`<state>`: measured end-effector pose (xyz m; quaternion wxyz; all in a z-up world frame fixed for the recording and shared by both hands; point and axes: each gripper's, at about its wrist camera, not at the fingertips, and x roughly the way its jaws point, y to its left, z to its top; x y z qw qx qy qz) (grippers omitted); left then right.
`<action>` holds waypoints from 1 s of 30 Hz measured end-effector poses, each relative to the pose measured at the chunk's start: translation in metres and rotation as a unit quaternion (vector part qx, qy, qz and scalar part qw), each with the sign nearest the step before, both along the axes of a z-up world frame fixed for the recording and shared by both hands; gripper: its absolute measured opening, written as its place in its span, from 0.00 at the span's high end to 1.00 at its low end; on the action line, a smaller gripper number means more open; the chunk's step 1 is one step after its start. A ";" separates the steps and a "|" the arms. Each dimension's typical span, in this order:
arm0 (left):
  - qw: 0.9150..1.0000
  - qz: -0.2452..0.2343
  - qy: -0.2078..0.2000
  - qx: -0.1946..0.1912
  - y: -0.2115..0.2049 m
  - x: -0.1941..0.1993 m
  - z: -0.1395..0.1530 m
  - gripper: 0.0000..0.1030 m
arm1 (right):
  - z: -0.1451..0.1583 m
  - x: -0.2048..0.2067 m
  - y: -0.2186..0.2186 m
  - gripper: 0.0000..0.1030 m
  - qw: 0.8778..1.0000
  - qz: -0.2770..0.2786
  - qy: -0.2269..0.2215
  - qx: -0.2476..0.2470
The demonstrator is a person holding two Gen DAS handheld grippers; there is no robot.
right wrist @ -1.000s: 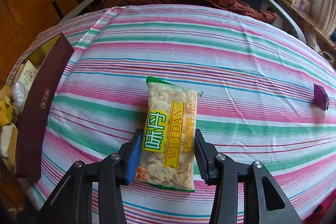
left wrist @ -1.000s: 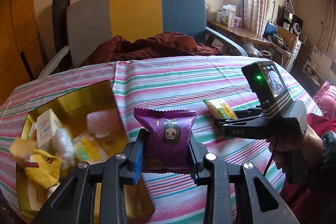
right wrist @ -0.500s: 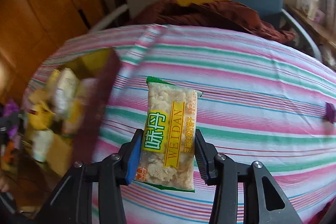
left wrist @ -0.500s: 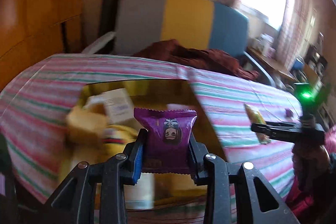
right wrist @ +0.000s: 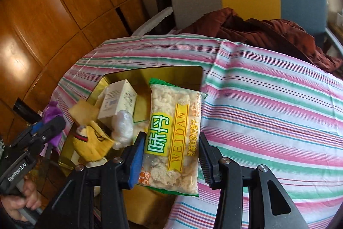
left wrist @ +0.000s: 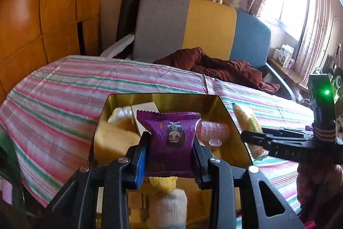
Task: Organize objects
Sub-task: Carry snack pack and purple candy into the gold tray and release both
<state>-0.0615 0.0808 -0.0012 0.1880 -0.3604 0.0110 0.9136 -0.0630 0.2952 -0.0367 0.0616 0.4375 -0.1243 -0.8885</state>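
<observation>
Purple packet (left wrist: 171, 138) sits clamped in the left gripper (left wrist: 170, 156) above the gold box (right wrist: 163, 72) on the striped cloth (right wrist: 268, 104), while the right gripper (right wrist: 169, 158) pinches a snack bag (right wrist: 173, 136) over the box's near edge, seemingly clear of the things inside.

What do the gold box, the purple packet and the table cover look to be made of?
Gold box: glossy gold walls that mirror the contents, so likely metal or foil-lined card. Purple packet: thin plastic or foil film with a satin sheen and a serrated sealed top edge. Table cover: woven cloth, matte, with striped weave and soft creases.
</observation>
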 end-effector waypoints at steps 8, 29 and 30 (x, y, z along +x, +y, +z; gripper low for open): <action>1.000 -0.016 0.009 -0.023 0.023 -0.017 0.002 0.66 | -0.010 -0.006 -0.009 0.54 1.000 0.002 -0.009 -0.001; 0.994 -0.053 -0.092 0.032 0.062 -0.105 -0.018 0.53 | -0.021 -0.016 -0.019 0.53 1.000 0.009 -0.006 0.013; 0.993 -0.053 -0.096 0.034 0.062 -0.107 -0.020 0.53 | -0.022 -0.016 -0.020 0.52 1.000 0.007 -0.005 0.015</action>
